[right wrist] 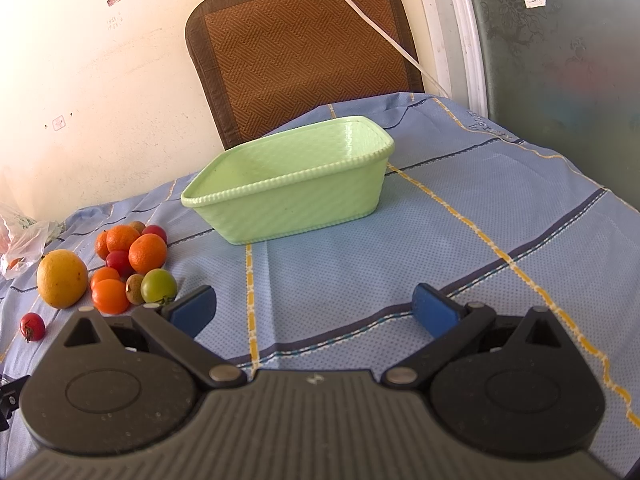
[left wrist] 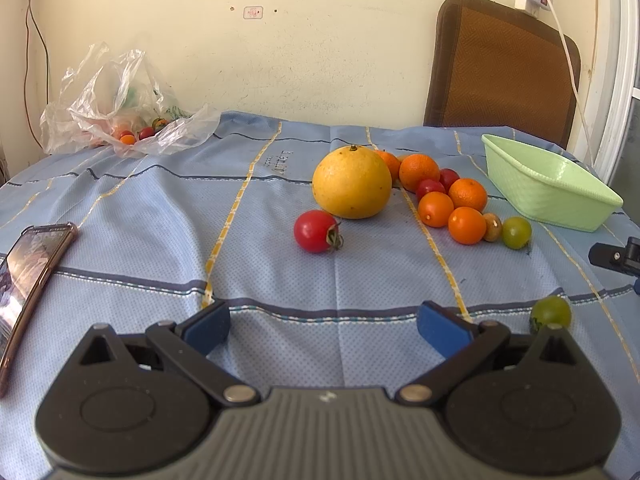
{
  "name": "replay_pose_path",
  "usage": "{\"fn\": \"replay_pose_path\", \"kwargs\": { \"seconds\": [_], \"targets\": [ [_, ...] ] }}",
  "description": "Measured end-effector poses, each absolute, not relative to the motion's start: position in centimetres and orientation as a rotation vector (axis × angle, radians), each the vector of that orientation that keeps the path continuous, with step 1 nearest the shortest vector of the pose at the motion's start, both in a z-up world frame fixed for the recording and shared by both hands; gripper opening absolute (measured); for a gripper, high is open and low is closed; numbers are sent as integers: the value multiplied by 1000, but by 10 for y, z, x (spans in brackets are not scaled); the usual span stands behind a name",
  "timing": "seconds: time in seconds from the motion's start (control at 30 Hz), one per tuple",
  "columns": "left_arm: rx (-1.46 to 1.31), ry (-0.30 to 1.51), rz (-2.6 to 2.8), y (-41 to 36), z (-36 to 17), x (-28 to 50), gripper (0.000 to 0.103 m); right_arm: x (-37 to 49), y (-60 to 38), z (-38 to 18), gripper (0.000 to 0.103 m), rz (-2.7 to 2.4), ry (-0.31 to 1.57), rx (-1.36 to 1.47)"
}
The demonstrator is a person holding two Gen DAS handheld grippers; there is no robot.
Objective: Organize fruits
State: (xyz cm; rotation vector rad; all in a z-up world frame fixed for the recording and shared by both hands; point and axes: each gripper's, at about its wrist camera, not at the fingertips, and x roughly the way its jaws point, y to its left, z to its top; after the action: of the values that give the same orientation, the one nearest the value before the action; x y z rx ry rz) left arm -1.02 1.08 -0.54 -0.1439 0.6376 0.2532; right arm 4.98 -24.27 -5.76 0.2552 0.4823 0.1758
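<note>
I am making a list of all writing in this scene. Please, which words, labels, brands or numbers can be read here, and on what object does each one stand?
No text here can be read with certainty.
Woven mark on the blue tablecloth: letters present, too blurred to read.
Same kind of mark on the tablecloth's far right part: unreadable.
Red-printed sticker on the wall: too small.
Phone screen: a picture only, no legible words.

1 grapefruit (left wrist: 351,182), 1 basket (left wrist: 548,188), 1 phone (left wrist: 28,276).
</note>
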Motion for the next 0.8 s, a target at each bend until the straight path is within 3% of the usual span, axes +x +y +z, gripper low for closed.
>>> {"fn": "replay_pose_path", "kwargs": {
  "seconds": [0.8],
  "targets": [
    [-162, 619, 240, 13, -4, -14, 103, 48, -241, -57, 103, 171, 468, 261]
  ]
}}
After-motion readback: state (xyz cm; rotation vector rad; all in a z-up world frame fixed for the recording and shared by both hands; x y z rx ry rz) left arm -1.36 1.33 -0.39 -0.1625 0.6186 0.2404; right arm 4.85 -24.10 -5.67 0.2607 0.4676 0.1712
